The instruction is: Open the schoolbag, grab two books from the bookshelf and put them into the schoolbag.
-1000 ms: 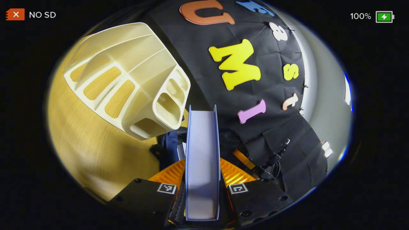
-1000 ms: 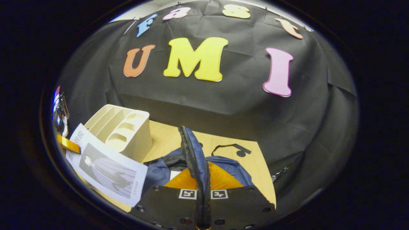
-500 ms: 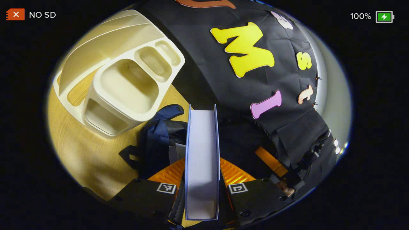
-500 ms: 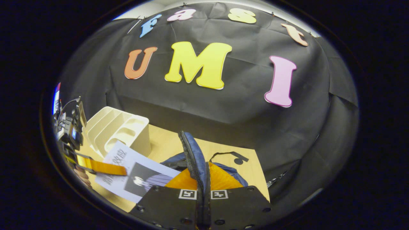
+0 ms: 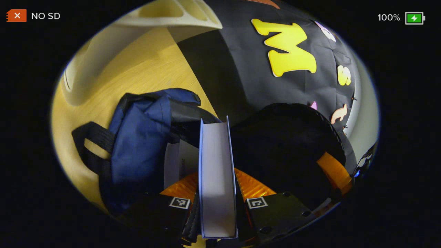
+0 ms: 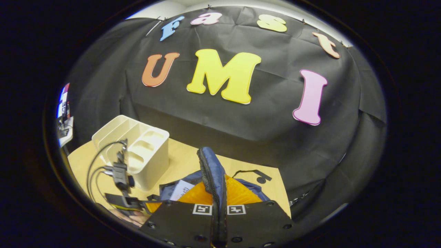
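Left tool (image 5: 217, 210): pinching a white book (image 5: 216, 175) edge-on between both fingers, pointing into the open schoolbag (image 5: 141, 137).
Second book (image 5: 179, 162): sitting inside the bag mouth, just beside the held one.
Right tool (image 6: 219, 213): pressing together on the bag's zipper edge (image 6: 212, 172), holding it upright.
Bookshelf (image 6: 137, 151): standing on the tabletop (image 6: 186, 155), near the bag.

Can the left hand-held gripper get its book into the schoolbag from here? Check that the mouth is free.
Probably yes. The left hand-held gripper has the book poised at the schoolbag, whose zipper flap the right hand-held gripper holds up.
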Demonstrator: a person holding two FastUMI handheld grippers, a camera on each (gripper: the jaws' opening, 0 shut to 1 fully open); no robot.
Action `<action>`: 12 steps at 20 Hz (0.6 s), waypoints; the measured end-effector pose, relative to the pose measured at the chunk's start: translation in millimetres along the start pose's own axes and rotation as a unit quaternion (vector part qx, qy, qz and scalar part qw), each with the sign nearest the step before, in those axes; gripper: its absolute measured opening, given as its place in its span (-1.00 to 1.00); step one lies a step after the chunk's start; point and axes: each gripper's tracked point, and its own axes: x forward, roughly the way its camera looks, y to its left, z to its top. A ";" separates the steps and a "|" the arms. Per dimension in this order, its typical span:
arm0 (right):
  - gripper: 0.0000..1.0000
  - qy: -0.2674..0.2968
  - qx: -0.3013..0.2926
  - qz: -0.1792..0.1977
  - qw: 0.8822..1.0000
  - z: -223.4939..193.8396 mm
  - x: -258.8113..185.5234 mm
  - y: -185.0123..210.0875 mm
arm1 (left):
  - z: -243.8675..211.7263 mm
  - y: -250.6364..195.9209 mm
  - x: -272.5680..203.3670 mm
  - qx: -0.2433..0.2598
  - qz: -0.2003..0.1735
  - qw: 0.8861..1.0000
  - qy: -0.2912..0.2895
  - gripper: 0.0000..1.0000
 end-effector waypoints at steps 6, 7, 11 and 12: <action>-0.98 -0.017 0.017 0.017 1.000 -2.6 -5.3 11.6 | -12.5 -16.1 27.5 0.021 0.000 1.000 -0.004 0.01; -0.99 -0.021 0.021 0.018 0.999 -2.4 -5.6 10.8 | -12.4 -16.2 31.3 0.016 0.000 1.000 -0.005 0.01; -0.98 -0.027 0.039 0.021 0.999 -2.2 -6.2 3.7 | -29.0 -16.3 48.9 -0.005 0.003 1.000 -0.006 -0.09; -0.98 -0.031 0.041 0.019 0.998 -1.0 -6.1 1.8 | -30.7 -16.4 49.9 -0.001 0.004 1.000 -0.011 -0.09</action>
